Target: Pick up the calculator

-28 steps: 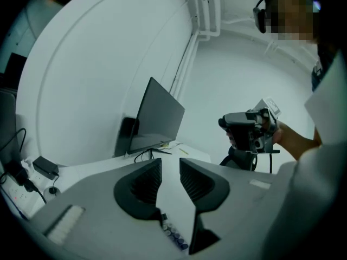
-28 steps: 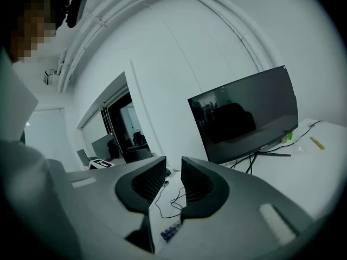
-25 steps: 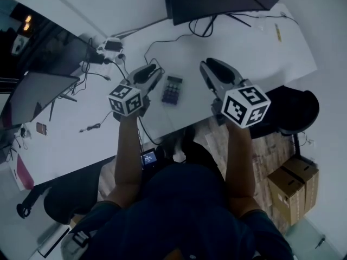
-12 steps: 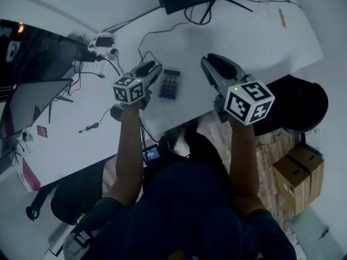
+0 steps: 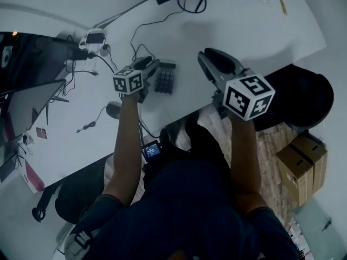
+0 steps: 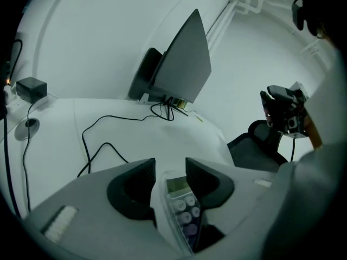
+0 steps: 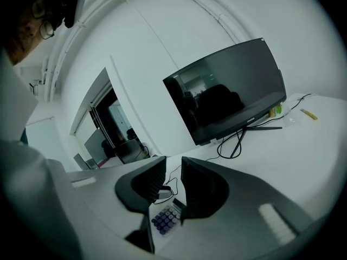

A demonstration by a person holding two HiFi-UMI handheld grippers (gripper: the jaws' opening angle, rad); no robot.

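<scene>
Box: a cardboard box is sitting on the floor at the person's 4 o'clock.
Chair: a dark chair is standing beyond it, by the near edge of the white tabletop.
Left gripper: the left gripper is pointing down at the tabletop. Its jaws are standing spread and have just been opening. The calculator is showing in the gap, with neither pad pressing on it.
Right gripper: the right gripper is hanging over the tabletop's near edge, jaws slightly apart and pinching nothing.
Calculator: the calculator is lying flat on the tabletop, at 3 o'clock of the left jaw tips in the head view.
Monitor: a dark monitor is standing at 12 o'clock, farthest back.
</scene>
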